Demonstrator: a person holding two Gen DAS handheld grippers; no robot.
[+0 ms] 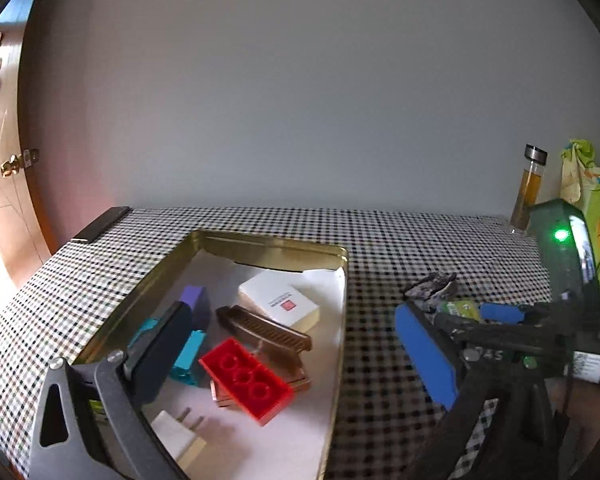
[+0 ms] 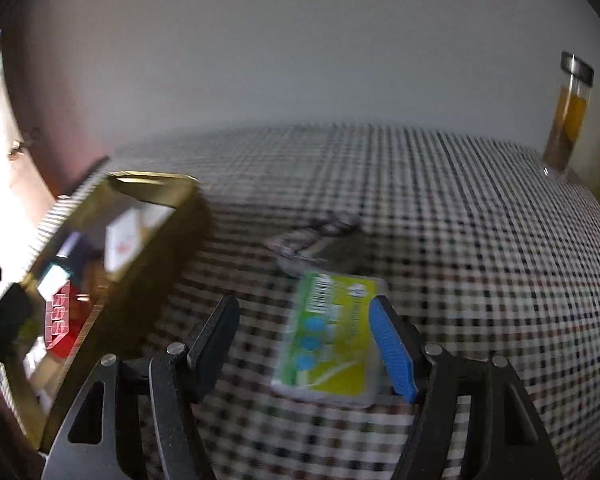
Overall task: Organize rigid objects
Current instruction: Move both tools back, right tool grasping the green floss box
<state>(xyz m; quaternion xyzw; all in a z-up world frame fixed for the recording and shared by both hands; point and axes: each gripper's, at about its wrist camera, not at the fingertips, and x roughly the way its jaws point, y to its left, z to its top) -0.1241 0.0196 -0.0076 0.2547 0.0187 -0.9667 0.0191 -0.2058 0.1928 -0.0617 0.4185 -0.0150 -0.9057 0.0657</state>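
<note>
A gold tin tray (image 1: pixel 276 246) lined with white paper holds a red brick (image 1: pixel 246 380), a brown comb-like piece (image 1: pixel 264 330), a white box (image 1: pixel 280 300), purple (image 1: pixel 194 300) and teal (image 1: pixel 190 354) blocks and a white plug (image 1: pixel 178 436). My left gripper (image 1: pixel 296 356) hangs open and wide over the tray, with the red brick lying below, between its fingers and untouched. On the checked cloth, a green-yellow packet (image 2: pixel 332 332) lies flat between the fingers of my open right gripper (image 2: pixel 304 344), close against the blue pad (image 2: pixel 392 348) and well clear of the black one.
A dark crumpled wrapper (image 2: pixel 316 236) lies just beyond the packet. A glass bottle of amber liquid (image 2: pixel 568 112) stands at the back right, near a printed bag (image 1: pixel 596 208). The tin (image 2: pixel 100 280) sits left of the right gripper. A wall runs behind the table, and a door (image 1: pixel 4 184) is at the left.
</note>
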